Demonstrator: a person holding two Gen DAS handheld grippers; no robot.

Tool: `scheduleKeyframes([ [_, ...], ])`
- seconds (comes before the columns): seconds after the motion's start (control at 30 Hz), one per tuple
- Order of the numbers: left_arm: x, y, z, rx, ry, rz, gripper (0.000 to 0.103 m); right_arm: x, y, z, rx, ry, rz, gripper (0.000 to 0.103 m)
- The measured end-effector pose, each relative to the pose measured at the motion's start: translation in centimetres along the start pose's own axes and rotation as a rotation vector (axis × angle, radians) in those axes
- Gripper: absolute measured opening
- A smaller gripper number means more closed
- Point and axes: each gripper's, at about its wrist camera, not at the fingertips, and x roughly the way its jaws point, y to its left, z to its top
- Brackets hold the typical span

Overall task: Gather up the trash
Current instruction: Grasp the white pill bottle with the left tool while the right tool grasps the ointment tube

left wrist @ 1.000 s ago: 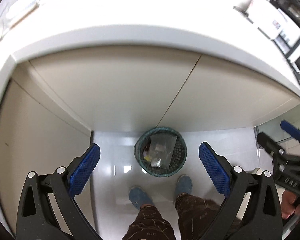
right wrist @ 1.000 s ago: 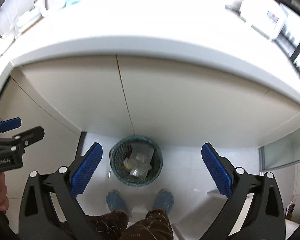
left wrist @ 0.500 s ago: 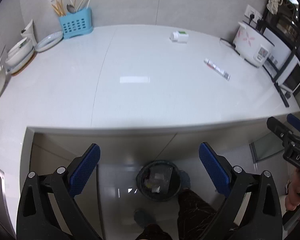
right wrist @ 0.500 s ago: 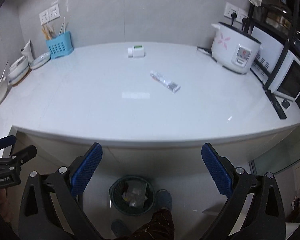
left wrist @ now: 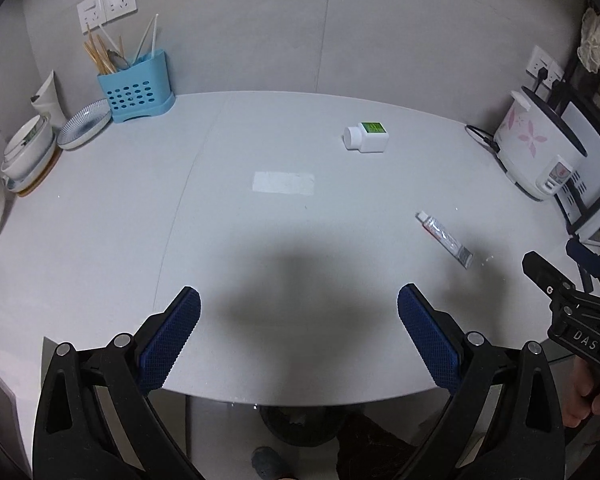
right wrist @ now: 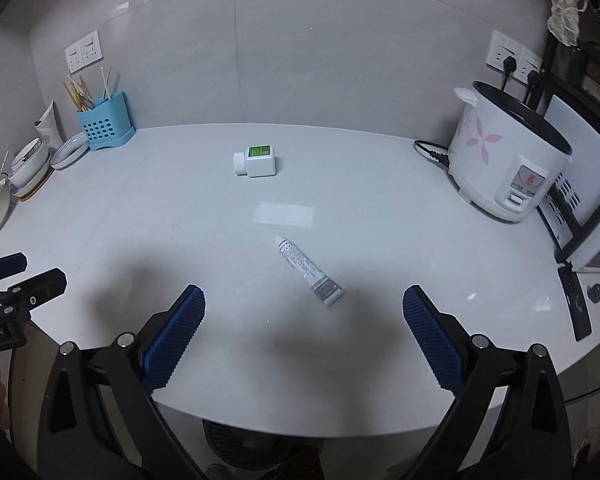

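Both grippers sit over the near edge of the white bench [left wrist: 100,240], fingers spread wide w/ nothing between them. Left gripper [left wrist: 299,340] faces the bench centre; right gripper [right wrist: 304,338] is to its right, and its black frame shows at the right edge of the left view, a hand on its grip.

Trash on bench, 2 items:
- Tube [right wrist: 310,270] (white, crimped end toward the near edge) lies flat just ahead of the right gripper, nearer its left finger. In the left view it is well to the right [left wrist: 444,240].
- Bottle [right wrist: 256,160] (white, green label, cap pointing left) lies on its side farther back, well apart from the tube; also seen from the left [left wrist: 366,138].

Bin [left wrist: 300,426] stands on the floor under the bench edge, mostly hidden; contents can't be made out.

Other: rice cooker [right wrist: 508,152] at right rear, blue caddy [left wrist: 134,88] w/ chopsticks at left rear, bowls [left wrist: 28,152] beside it.
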Motion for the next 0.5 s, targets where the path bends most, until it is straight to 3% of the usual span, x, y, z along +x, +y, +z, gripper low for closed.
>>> scheduleKeyframes([
  [0.23,2.0,-1.7,2.9,-0.064,0.03,0.036,0.097,7.0,-0.2,2.7,-0.106,0.136,0.095,0.094],
  [0.5,3.6,-2.2,4.2,-0.144,0.061,0.096,0.097,14.0,0.9,2.1,-0.261,0.307,0.137,0.075],
])
